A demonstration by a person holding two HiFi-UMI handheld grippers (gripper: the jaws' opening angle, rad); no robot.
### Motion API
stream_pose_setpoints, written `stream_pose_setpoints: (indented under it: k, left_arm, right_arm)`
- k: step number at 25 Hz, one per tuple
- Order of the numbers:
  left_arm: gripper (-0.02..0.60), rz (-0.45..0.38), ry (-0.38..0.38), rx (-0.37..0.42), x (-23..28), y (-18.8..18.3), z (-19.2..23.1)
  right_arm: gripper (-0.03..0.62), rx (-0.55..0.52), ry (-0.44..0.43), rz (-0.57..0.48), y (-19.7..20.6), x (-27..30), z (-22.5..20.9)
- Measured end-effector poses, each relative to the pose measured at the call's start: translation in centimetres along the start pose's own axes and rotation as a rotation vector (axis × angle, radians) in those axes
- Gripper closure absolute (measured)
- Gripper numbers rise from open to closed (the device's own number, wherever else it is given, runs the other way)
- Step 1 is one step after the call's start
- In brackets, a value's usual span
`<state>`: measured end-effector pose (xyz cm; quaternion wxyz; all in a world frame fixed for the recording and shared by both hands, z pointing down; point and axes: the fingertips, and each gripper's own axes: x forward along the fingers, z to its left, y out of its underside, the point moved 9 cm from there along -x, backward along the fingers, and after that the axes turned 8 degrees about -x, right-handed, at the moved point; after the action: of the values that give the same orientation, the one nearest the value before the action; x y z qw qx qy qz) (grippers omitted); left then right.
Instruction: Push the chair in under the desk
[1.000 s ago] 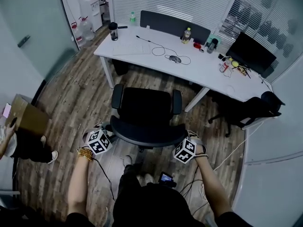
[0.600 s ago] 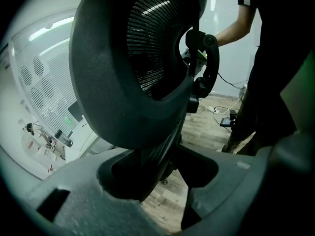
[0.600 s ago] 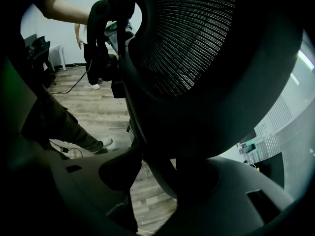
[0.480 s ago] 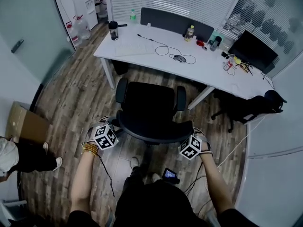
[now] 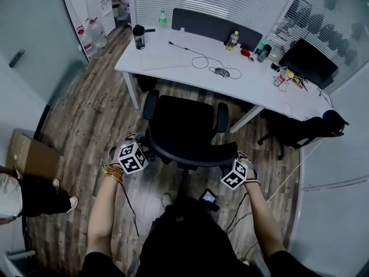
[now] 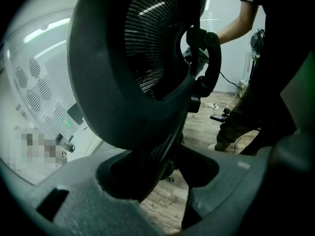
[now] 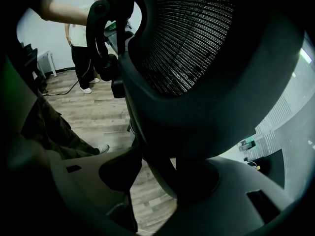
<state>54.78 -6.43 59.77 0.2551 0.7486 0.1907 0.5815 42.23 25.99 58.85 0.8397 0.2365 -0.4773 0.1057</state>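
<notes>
While it faces the desk, chair is black.

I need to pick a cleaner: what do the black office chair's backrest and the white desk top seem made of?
Black office chair's backrest: woven mesh panel, its fine grid catching light, in a smooth matte frame, probably plastic. White desk top: smooth, flat, low-sheen board, likely laminate; its core doesn't show.

Head view steeply down from above; both gripper views close against the chair back, opposite sides.
</notes>
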Motion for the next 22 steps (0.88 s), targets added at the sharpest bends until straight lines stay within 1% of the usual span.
stream_pose_setpoints:
  k: [5, 10, 15, 22]
  left_arm:
    - [0.334, 0.026, 0.019, -0.003, 0.8, -0.6, 2.5]
    - [0.331, 0.025, 0.006, -0.01, 1.5, -0.4, 4.8]
    - [0.327, 0.029, -0.004, -0.018, 3.0, -1.2, 7.1]
    - [0.327, 0.049, -0.01, -0.033, 4.9, -2.7, 10.5]
  right_arm:
    - [0.373, 0.017, 0.013, 0.007, -0.6, 0.9, -1.4]
    - [0.373, 0.013, 0.028, 0.0, -1.7, 2.4, -3.0]
    - [0.373, 0.006, 0.015, 0.004, -1.8, 3.9, -5.8]
    - [0.373, -0.008, 0.024, -0.006, -2.2, 5.4, -9.7]
